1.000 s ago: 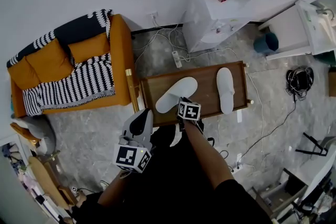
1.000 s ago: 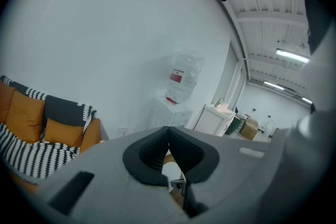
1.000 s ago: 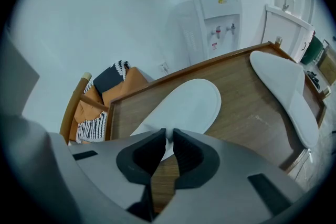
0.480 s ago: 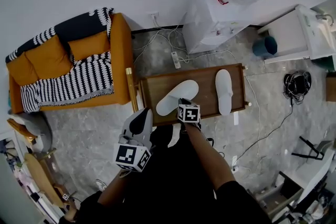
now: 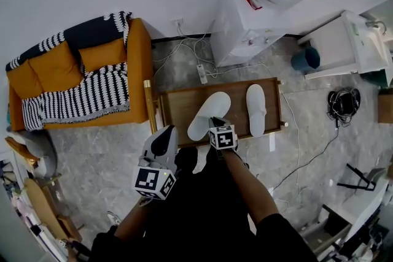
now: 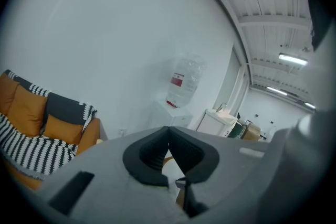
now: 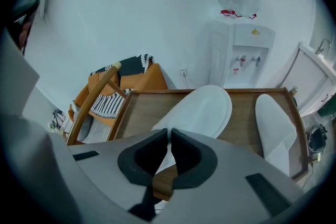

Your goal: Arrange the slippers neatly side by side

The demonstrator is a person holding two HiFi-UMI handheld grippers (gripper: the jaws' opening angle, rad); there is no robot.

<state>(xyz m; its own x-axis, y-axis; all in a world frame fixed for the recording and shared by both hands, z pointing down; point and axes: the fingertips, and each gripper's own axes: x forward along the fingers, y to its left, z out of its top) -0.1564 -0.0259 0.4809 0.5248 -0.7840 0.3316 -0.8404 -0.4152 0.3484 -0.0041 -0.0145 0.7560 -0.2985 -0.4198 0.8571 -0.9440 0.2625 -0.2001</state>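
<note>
Clamping heel of white slipper (image 7: 202, 110), R tool (image 7: 169, 136) just closed; L tool (image 6: 168, 139) pinched together.

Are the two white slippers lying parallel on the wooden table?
No, the left-hand slipper lies slanted across the table, while the right-hand slipper points straight along it.

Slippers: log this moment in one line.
right gripper: jaws just closed on angled slipper heel | other slipper: straight on table | left gripper: shut, empty
</note>
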